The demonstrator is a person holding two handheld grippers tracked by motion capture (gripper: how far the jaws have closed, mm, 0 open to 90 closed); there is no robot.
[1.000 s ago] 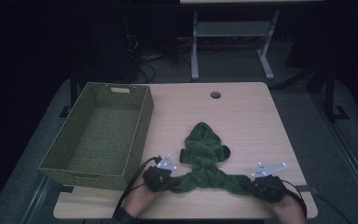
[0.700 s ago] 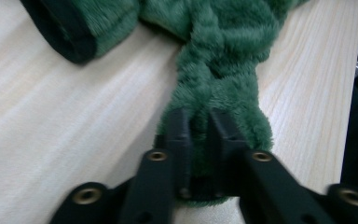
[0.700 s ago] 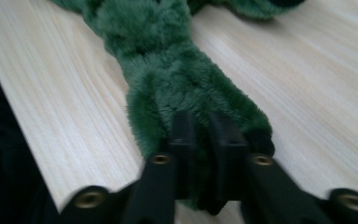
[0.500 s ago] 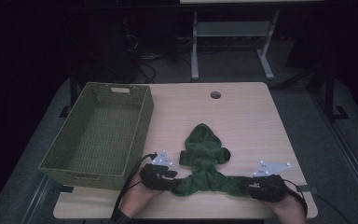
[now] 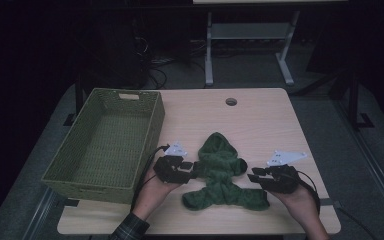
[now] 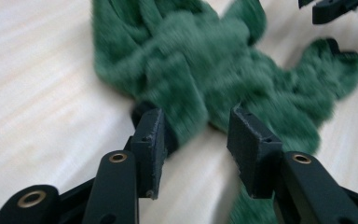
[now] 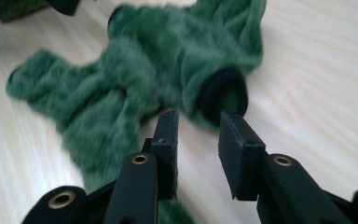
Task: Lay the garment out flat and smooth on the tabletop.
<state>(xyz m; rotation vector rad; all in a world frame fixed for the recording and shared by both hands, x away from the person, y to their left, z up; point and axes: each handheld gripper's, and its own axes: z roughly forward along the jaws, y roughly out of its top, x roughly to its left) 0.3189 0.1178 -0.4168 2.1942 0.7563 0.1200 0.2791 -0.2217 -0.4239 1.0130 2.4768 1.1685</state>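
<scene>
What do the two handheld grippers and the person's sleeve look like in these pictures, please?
Both the left gripper and the right gripper are black, each with two flat rectangular pads on arms fitted with brass-coloured rivets. A pale grey three-cornered plate sits on top of each, and a black cable trails back. The left forearm wears a dark plaid sleeve.

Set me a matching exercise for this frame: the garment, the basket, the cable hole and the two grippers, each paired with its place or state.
Things:
1. green fleece garment
2. woven basket
3. round cable hole
4. left gripper and right gripper

Places or states:
A. far edge of the table, near the middle
B. jaws open, nothing pinched, either side of the garment
C. flat on the table's near half, between the hands
D. empty, on the table's left side

Pairs: 1-C, 2-D, 3-A, 4-B
</scene>
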